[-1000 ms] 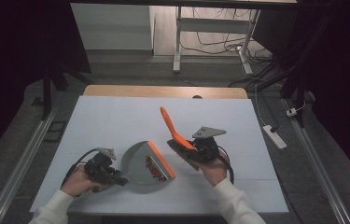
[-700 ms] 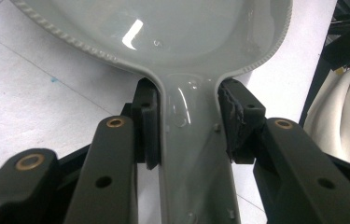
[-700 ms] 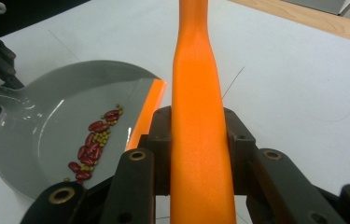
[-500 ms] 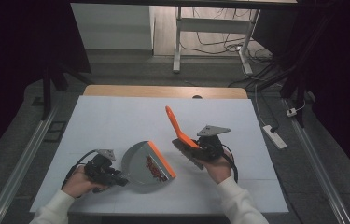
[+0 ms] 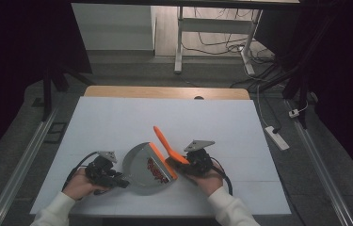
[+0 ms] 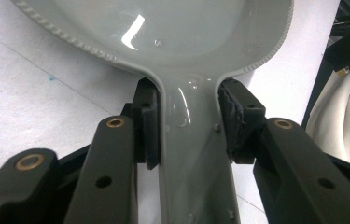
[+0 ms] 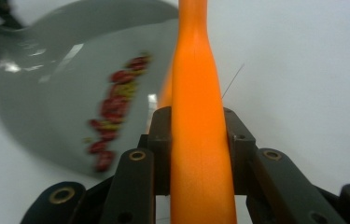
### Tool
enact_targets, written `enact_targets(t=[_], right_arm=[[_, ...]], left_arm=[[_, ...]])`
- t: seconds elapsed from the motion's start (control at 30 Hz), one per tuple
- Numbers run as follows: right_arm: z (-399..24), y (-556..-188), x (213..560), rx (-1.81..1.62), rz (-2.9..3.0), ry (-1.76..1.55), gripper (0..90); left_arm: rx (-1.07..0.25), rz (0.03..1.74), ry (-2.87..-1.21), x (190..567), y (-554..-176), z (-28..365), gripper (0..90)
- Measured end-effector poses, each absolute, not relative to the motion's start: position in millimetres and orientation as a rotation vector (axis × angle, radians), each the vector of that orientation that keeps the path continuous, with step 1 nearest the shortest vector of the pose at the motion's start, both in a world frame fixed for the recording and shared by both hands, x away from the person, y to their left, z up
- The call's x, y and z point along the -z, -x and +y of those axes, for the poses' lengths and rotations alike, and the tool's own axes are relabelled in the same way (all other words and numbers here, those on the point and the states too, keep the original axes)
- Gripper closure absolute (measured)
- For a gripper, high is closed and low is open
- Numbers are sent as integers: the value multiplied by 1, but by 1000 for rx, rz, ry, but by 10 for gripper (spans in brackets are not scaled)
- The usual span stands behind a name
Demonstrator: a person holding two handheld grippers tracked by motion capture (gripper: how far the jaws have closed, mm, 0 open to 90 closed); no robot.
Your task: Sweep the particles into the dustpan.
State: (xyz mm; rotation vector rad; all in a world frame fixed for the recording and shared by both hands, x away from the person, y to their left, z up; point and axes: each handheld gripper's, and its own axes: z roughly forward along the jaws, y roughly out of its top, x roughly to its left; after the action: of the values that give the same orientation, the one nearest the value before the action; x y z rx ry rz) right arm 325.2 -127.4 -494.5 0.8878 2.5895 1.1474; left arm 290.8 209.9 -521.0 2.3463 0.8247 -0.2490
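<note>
A grey dustpan (image 5: 139, 165) with an orange front lip (image 5: 163, 160) lies on the white table, with small red and yellow bits (image 5: 156, 165) inside it. My left gripper (image 5: 121, 181) is shut on the dustpan's handle (image 6: 191, 154), a pad pressing each side, and the pan's bowl (image 6: 172, 28) spreads out beyond it. My right gripper (image 5: 173, 163) is shut on an orange brush handle (image 5: 163, 139) that slants up and away at the pan's right edge. In the right gripper view the handle (image 7: 199, 93) runs straight up between the jaws, with the dustpan (image 7: 56, 93) and the bits (image 7: 112, 121) to its left.
The white table top (image 5: 117, 122) stretches far and to both sides of the hands. A wooden strip (image 5: 164, 92) borders its far edge. A power strip (image 5: 276, 137) and cables lie on the floor to the right, and rails run along both sides.
My right hand has sunk and drawn in toward the dustpan, bringing the orange handle lower and closer to the pan's lip. The left hand and dustpan have stayed put.
</note>
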Motion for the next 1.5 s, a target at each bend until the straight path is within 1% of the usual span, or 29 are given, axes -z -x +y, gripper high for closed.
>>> enact_targets(t=[0.07,0.33,0.4,0.63,1.13,1.5], right_arm=[[-119,-314,492,-1185,2591,-847,702],[-105,-302,486,-1234,2612,-761,702],[-113,-304,478,-1277,2558,-778,702],[-135,-314,466,-1315,2475,-818,702],[-158,-327,463,-1321,2432,-868,702],[-178,-331,461,-1313,2400,-896,702]], left_arm=[[248,827,-2345,521,-291,210,618],[249,832,-2332,521,-290,209,618],[246,827,-2333,521,-290,209,618],[234,830,-2321,520,-290,211,618],[210,869,-2280,518,-289,214,618],[175,926,-2214,514,-284,222,618]])
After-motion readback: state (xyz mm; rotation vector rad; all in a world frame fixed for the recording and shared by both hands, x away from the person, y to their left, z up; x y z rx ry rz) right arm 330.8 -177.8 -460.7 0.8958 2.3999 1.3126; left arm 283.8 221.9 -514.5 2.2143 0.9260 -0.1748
